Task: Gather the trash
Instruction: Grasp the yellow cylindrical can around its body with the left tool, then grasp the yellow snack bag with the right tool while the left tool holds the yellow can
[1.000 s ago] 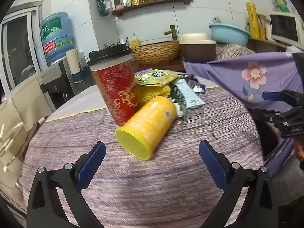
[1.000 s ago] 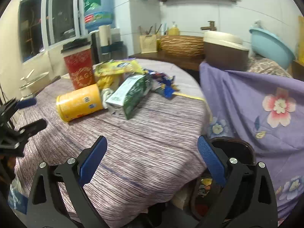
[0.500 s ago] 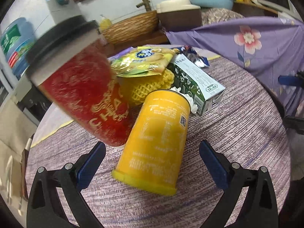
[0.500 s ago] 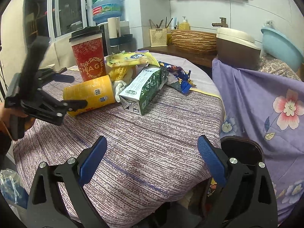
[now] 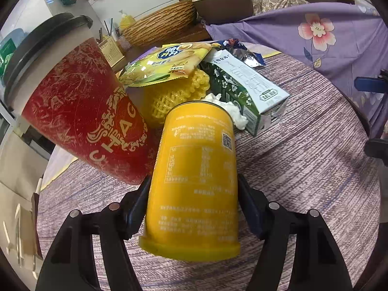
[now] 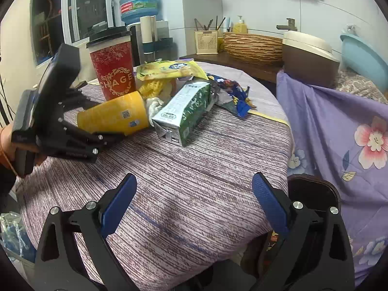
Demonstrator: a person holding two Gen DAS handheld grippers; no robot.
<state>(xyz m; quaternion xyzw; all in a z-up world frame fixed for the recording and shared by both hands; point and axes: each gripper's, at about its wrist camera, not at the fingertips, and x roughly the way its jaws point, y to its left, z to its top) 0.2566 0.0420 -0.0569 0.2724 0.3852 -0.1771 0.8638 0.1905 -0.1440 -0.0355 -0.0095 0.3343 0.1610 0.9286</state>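
Observation:
A yellow can (image 5: 196,169) lies on its side on the striped round table (image 6: 194,157). My left gripper (image 5: 192,189) is closing on it, with a pad against each side near its base. In the right wrist view the left gripper (image 6: 104,118) reaches the yellow can (image 6: 114,116) from the left. Behind it are a red lidded cup (image 5: 80,111), a yellow snack bag (image 5: 167,60), yellow foam netting (image 5: 174,94), a white tissue (image 5: 232,111), a green milk carton (image 6: 184,106) and a blue foil wrapper (image 6: 232,94). My right gripper (image 6: 194,184) hangs open over the table's near side, holding nothing.
A purple floral cloth (image 6: 339,126) drapes over something right of the table, with a dark bin (image 6: 312,191) below the table edge. A counter behind holds a wicker basket (image 6: 252,46) and a brown pot (image 6: 308,58). A plastic bag (image 6: 12,232) sits low left.
My left gripper came forward and down over the yellow can, rolled a little, and its jaws narrowed from wide open onto the can's sides. The right gripper has hardly moved.

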